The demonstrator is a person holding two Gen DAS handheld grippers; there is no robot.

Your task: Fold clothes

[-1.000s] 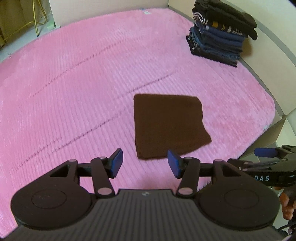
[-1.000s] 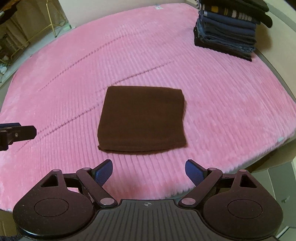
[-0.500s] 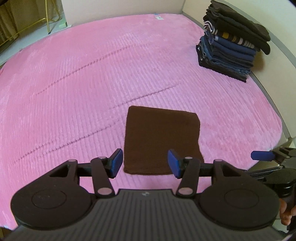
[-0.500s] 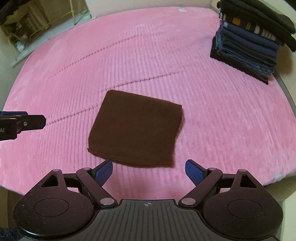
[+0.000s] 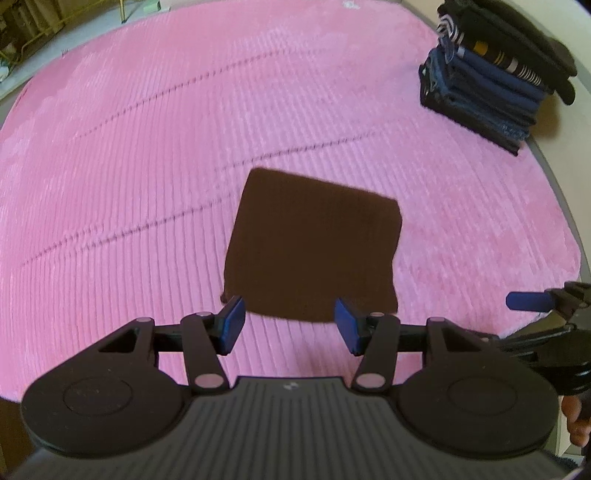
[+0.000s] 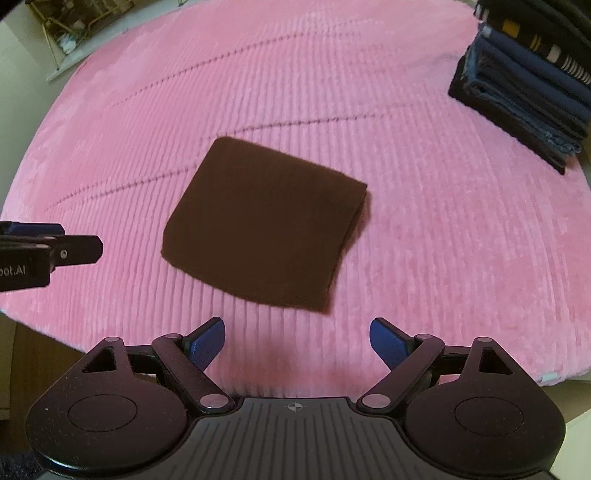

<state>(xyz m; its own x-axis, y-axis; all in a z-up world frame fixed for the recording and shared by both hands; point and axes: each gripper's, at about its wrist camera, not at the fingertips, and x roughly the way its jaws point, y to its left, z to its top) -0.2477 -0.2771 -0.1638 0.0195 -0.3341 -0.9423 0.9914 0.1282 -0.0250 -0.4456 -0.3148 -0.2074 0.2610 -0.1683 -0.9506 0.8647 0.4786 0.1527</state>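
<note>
Two views: both wrist cameras look steeply down on a pink ribbed bedspread (image 5: 147, 155) with one folded brown garment (image 5: 312, 243) lying flat on it.
Left wrist view only: at the far right edge, the right gripper's blue pad and black linkage from the side, with part of a hand (image 5: 576, 424) below it.
Right wrist view only: at the far left edge, the left gripper's black fingers end-on with white lettering on its body; top left, a yellow metal frame (image 6: 55, 22) on the floor beyond the bed.
Both views: a stack of folded dark clothes (image 5: 495, 74) in the far right corner of the bed, well apart from the brown piece; navy, black and striped layers show.
Brown garment: a neat, roughly square fold, plain dark brown, its doubled edge visible on the right side in the right wrist view; it lies near the bed's front edge, right of centre.
Left gripper (image 5: 290, 325): jaws apart with nothing between them, blue pads over the garment's near edge, not seen touching it.
Right gripper (image 6: 297, 341): jaws spread wider, empty, pads just short of the garment's near edge over bare bedspread.
Pose: both grippers point steeply downward, side by side.
</note>
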